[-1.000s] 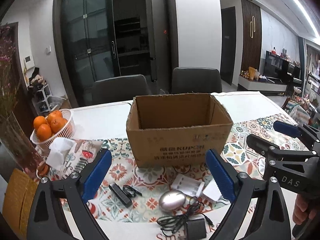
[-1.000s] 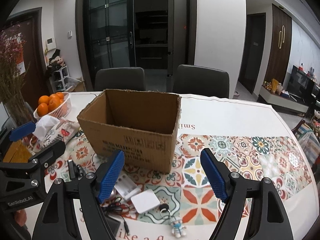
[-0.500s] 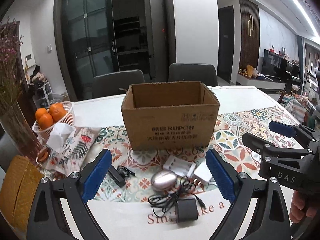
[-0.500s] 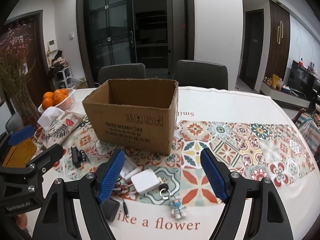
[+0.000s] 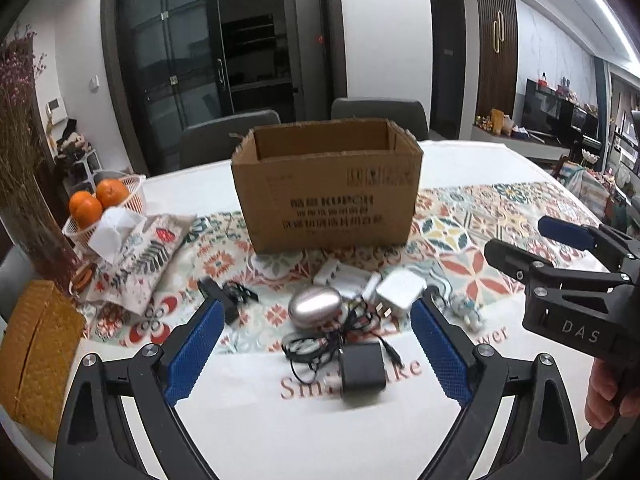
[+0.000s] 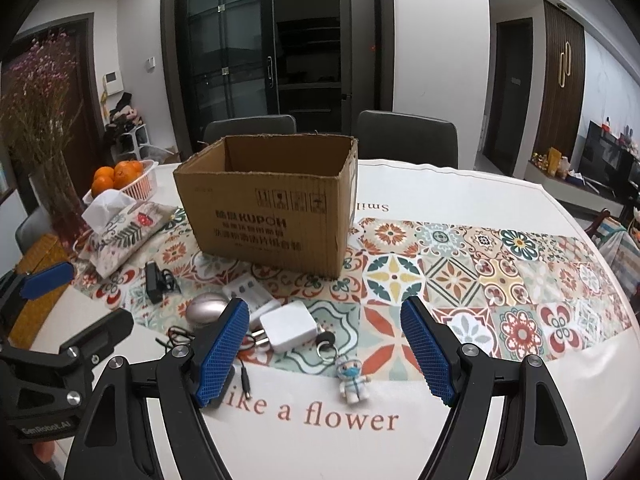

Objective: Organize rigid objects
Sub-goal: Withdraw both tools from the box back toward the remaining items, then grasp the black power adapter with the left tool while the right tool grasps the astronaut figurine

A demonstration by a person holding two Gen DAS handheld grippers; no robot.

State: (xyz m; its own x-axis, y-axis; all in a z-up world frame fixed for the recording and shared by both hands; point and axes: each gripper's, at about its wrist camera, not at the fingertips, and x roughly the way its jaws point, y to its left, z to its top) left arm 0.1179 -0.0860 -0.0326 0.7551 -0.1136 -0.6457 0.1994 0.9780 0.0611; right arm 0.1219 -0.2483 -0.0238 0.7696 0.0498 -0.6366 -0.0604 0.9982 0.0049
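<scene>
Both my left gripper (image 5: 314, 346) and right gripper (image 6: 325, 354) hang wide and empty above the table (image 6: 460, 200). The white charger (image 6: 289, 326) lies before the cardboard box (image 6: 272, 200); it looks light, stiff and slick, so I'd pinch its flat sides

Walls: white, plain pillar (image 6: 438, 40) standing centre-back.
Doors: dark glass sliders (image 6: 224, 52) filling wall behind chairs.
Chairs: two grey ones (image 6: 406, 136) sitting at table's far edge.
Light: ceiling strip (image 5: 600, 12) glowing top right.
Right side: dark slatted panel w/ gold handle (image 6: 564, 64); TV unit (image 5: 560, 116) showing beyond.
</scene>
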